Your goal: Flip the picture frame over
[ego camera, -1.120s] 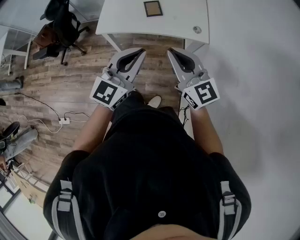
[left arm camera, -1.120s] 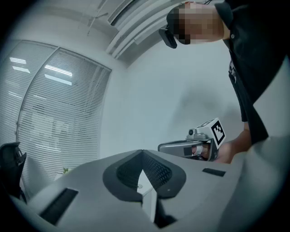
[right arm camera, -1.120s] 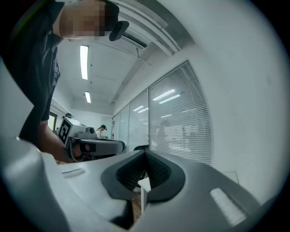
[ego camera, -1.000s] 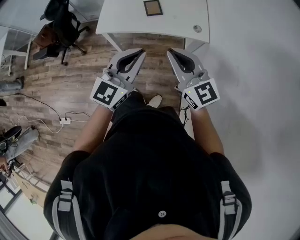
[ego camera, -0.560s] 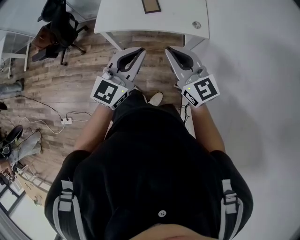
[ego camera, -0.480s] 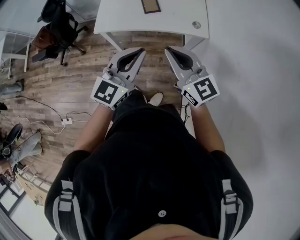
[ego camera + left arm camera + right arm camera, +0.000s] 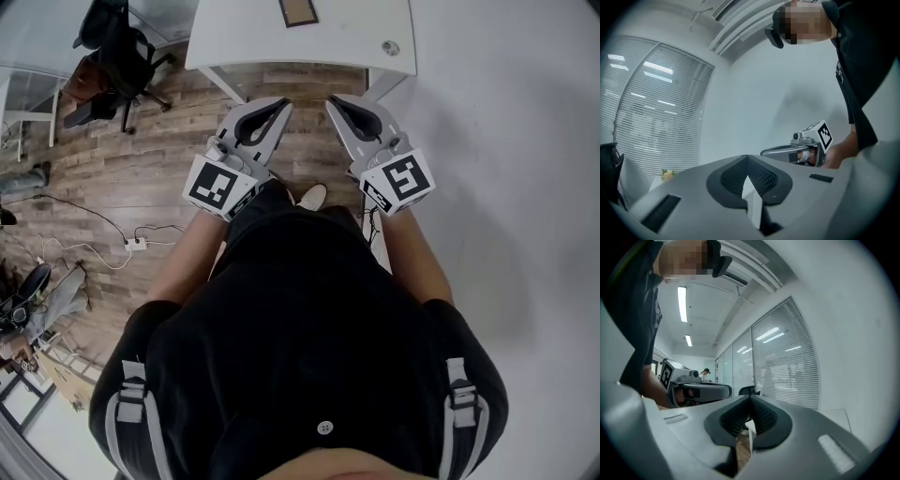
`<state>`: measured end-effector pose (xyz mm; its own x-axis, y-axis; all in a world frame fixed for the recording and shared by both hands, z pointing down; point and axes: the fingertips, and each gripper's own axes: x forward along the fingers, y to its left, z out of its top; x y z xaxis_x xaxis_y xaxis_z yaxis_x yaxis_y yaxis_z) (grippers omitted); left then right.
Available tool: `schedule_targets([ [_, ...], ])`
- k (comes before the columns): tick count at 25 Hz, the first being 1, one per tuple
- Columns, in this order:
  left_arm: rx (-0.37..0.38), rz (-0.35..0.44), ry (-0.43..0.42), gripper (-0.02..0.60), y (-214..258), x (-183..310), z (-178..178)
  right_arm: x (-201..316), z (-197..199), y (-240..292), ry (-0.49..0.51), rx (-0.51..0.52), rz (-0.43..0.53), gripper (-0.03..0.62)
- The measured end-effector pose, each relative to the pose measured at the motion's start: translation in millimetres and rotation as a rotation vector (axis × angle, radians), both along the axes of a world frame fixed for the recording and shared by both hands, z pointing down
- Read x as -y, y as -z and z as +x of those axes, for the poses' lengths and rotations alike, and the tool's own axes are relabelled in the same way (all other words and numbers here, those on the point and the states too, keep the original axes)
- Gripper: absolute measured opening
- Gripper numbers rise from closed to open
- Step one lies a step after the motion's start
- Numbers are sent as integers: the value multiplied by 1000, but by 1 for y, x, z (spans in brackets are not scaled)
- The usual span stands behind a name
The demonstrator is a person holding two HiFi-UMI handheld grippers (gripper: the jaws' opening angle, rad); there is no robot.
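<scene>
Presently, left hand-held gripper (image 7: 284,103), right hand-held gripper (image 7: 331,99): pressed together, empty, likely pre-approach; picture frame (image 7: 298,11) untouched on far bench (image 7: 234,37).

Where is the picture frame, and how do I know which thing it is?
Find the white table at the top of the head view. The picture frame lies flat on it, cut off by the picture's top edge. It is brown with a dark border and straight sides; its only neighbour is a small round thing near the table's right corner.
</scene>
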<state>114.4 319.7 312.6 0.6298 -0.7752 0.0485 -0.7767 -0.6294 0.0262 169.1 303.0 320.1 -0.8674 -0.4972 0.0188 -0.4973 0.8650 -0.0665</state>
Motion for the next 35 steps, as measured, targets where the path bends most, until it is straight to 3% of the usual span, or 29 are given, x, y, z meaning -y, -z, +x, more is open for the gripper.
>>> schedule_targets([
  [13, 4, -2, 14, 2, 2, -6, 15, 0, 17, 1, -19, -1, 2, 274],
  [22, 20, 8, 15, 2, 6, -7, 22, 2, 26, 3, -44, 6, 3, 359],
  [35, 40, 0, 44, 2, -1, 7, 4, 22, 14, 0, -38, 0, -16, 362],
])
